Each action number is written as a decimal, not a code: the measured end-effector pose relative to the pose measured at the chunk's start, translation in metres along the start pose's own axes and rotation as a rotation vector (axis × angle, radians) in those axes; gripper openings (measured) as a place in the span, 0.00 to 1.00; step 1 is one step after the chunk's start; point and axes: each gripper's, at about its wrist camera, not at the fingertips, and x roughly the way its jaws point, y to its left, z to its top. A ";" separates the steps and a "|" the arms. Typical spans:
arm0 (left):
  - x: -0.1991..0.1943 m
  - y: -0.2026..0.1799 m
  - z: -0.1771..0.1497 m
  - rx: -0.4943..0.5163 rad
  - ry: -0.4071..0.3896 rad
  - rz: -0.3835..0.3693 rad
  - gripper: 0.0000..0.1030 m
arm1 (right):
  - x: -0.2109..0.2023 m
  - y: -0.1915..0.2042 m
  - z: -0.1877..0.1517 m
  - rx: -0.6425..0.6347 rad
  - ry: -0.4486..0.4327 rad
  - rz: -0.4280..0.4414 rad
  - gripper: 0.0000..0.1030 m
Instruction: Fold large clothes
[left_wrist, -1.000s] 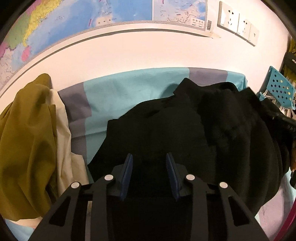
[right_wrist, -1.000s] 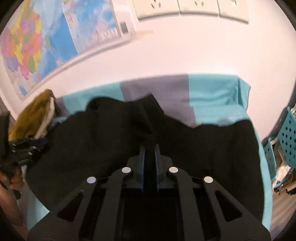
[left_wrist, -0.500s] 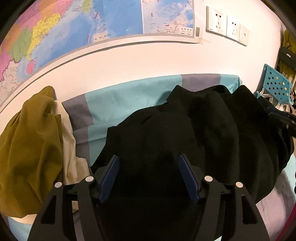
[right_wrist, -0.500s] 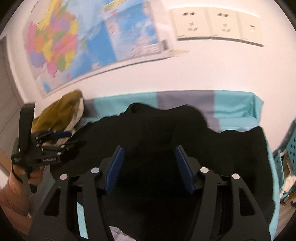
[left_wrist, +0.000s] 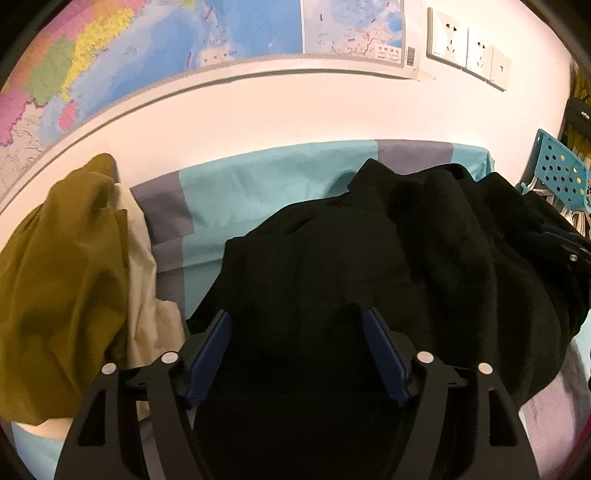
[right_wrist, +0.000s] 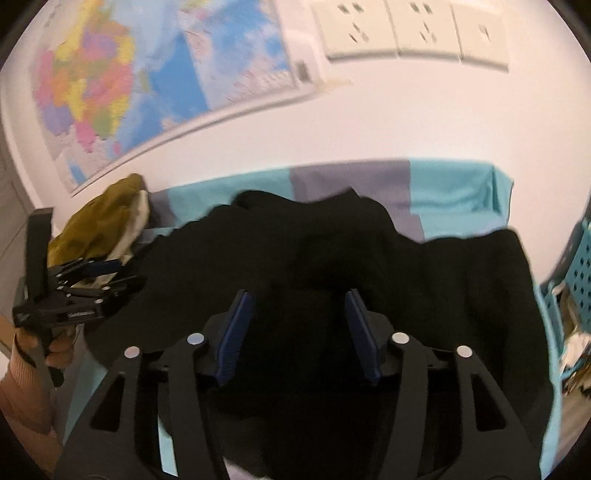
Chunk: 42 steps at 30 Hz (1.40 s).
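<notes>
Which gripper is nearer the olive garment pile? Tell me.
Left. The left gripper hovers right beside the olive garment pile; the right gripper sits farther off, over the black garment.

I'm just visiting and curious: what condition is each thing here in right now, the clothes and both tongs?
Black garment: bunched in a heap on the sheet, not folded flat.
Olive garment: crumpled pile by the wall.
Cream cloth: rumpled, tucked against the olive garment.
Sheet: spread out, partly covered.
Left tongs: open, just widened, gripping nothing.
Right tongs: open, gripping nothing.
</notes>
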 end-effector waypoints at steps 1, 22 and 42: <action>-0.004 -0.001 -0.002 0.003 -0.009 -0.001 0.71 | -0.003 0.006 -0.001 -0.022 -0.004 0.011 0.53; -0.029 0.022 -0.027 -0.060 -0.028 -0.007 0.72 | 0.003 0.053 -0.021 -0.151 0.061 0.079 0.57; -0.044 0.045 -0.060 -0.183 0.018 -0.051 0.72 | 0.012 0.144 -0.052 -0.541 0.092 0.098 0.74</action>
